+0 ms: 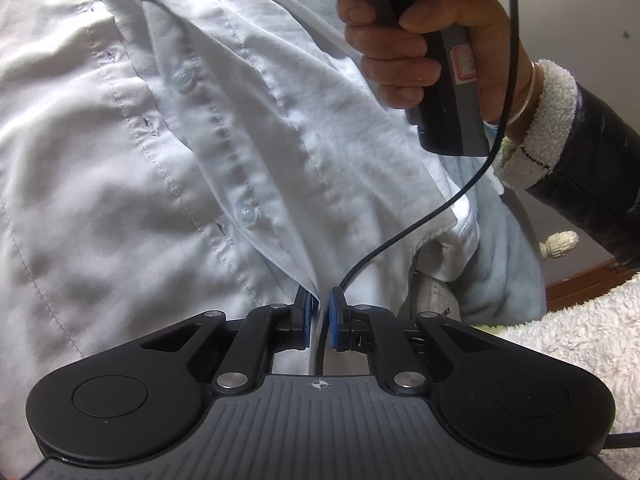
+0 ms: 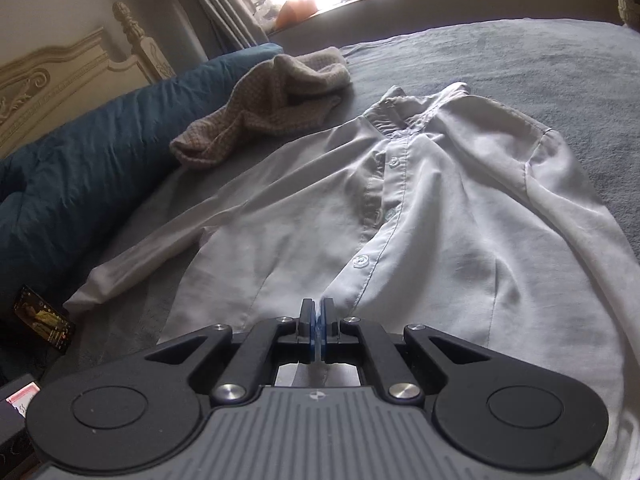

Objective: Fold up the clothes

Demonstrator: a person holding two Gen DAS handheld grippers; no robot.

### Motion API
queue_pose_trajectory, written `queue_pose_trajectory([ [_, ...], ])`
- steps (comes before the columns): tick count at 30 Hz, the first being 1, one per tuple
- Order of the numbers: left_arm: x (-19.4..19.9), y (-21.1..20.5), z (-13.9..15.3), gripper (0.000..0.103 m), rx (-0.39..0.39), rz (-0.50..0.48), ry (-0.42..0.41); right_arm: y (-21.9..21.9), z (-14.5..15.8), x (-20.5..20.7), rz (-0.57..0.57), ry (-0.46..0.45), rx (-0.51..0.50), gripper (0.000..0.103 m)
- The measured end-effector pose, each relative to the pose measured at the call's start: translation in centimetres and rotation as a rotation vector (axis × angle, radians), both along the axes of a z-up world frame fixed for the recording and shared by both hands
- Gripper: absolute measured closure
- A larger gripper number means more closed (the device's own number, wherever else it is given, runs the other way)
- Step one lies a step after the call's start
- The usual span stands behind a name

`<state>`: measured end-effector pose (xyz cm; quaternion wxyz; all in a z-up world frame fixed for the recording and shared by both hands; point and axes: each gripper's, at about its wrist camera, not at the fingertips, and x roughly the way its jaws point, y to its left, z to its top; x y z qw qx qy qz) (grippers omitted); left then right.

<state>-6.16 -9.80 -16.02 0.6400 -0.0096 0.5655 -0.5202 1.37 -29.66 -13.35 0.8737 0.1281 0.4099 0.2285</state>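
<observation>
White button-front cotton shirt [image 2: 420, 216] spread face-up on grey bed cover [image 2: 560, 60]. Right gripper [image 2: 319, 322] clenched on lower placket edge. Left gripper [image 1: 319, 310] slightly parted around hem fabric; grip uncertain. Step: front alignment, judged. Next: level placket, avoid wrinkles.

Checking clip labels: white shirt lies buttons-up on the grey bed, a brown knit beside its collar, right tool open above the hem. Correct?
Not quite: the right tool is shut on the shirt hem, as the right wrist view shows. The bed and the knit by the collar are as stated.
</observation>
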Motion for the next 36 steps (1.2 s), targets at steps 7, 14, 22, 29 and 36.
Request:
queue_pose_trajectory([
  [7, 0.1, 0.1, -0.6, 0.096, 0.035, 0.000, 0.026, 2.6, -3.0, 0.7, 0.066, 0.045, -0.128, 0.101],
  [14, 0.4, 0.4, -1.3, 0.096, 0.054, 0.007, 0.072, 3.4, -3.5, 0.7, 0.081, 0.060, -0.181, 0.094],
  [22, 0.0, 1.7, -1.3, 0.096, 0.071, 0.033, 0.098, -2.9, -0.1, -2.1, -0.125, 0.064, 0.000, 0.081],
  [29, -0.7, 2.1, -0.8, 0.096, 0.105, 0.067, 0.064, -10.0, 2.3, -9.1, -0.330, 0.047, 0.025, 0.081],
  [36, -0.2, 2.6, -1.5, 0.090, 0.106, 0.148, 0.118, -15.2, 3.1, -16.4, -0.516, 0.033, 0.045, 0.081],
])
